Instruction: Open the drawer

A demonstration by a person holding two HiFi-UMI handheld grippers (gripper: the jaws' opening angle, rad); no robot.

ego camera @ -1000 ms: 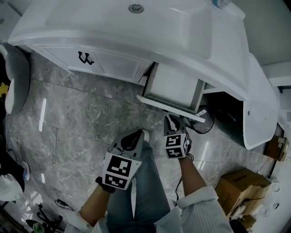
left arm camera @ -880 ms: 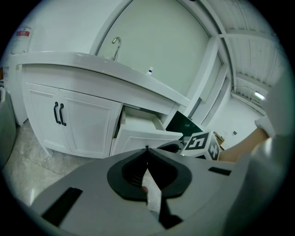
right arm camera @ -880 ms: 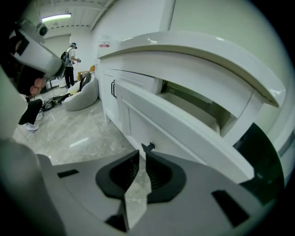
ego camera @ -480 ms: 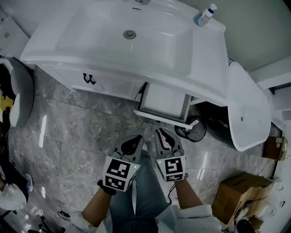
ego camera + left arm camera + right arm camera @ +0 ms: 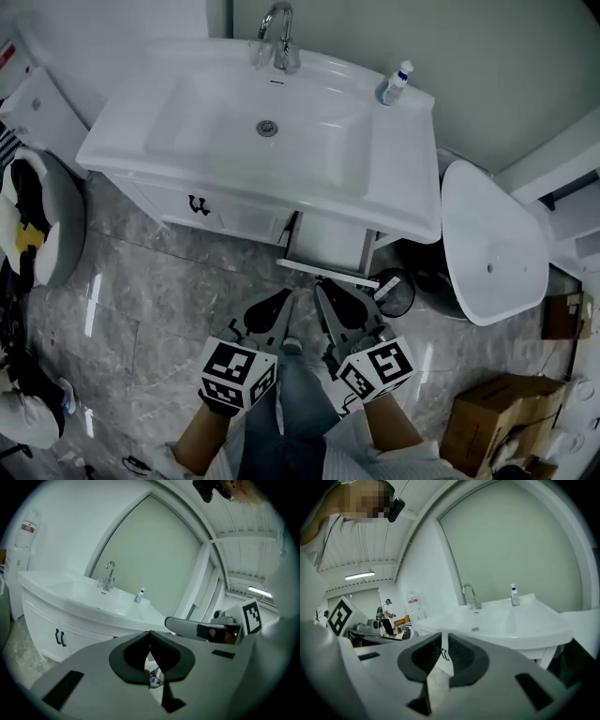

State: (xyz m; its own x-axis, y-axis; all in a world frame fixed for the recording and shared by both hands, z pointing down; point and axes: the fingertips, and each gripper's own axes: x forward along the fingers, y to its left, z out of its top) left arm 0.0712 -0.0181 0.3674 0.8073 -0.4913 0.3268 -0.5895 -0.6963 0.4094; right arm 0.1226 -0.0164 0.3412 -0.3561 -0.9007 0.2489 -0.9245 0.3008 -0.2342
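Observation:
The white drawer (image 5: 330, 246) under the sink's right side stands pulled out, its front panel (image 5: 328, 273) toward me. Both grippers hang side by side in the air short of that panel, touching nothing. My left gripper (image 5: 279, 302) has its tips together and holds nothing; in the left gripper view the left gripper (image 5: 150, 634) points toward the vanity. My right gripper (image 5: 328, 292) shows a narrow empty gap between its jaws; the right gripper view has the right gripper (image 5: 445, 637) aimed at the basin, the cabinet handles showing through the gap.
The white basin (image 5: 216, 131) carries a tap (image 5: 278, 37) and a small bottle (image 5: 394, 84). Cabinet doors with black handles (image 5: 198, 204) sit left of the drawer. A black wastebasket (image 5: 394, 292) and a white oval lid (image 5: 492, 244) stand right, a cardboard box (image 5: 487, 422) further back.
Both grippers have risen away from the drawer front, the right one from right beside it. The view now takes in the whole vanity. The drawer stays pulled out.

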